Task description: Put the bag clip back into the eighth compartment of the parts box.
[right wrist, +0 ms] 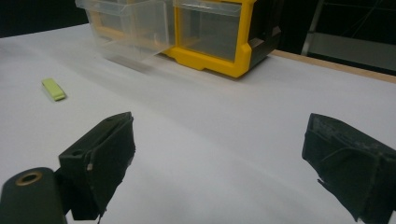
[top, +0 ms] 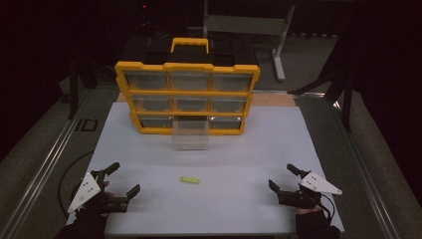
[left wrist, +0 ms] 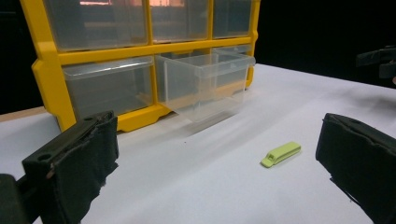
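I read the organiser frame as glossy yellow plastic, drawers clear smooth plastic. Worktop matt white, smooth. Green clip matt plastic. Jaws faced with rough black padding, edges frayed.

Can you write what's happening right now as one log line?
left gripper: jaws open, empty | right gripper: jaws open, empty | small lime-green plastic clip: flat on white table, between grippers | clear plastic drawer: pulled out

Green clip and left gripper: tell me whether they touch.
Apart. The high view shows bare white table between the green clip and the left gripper, whose jaws stand open and empty.
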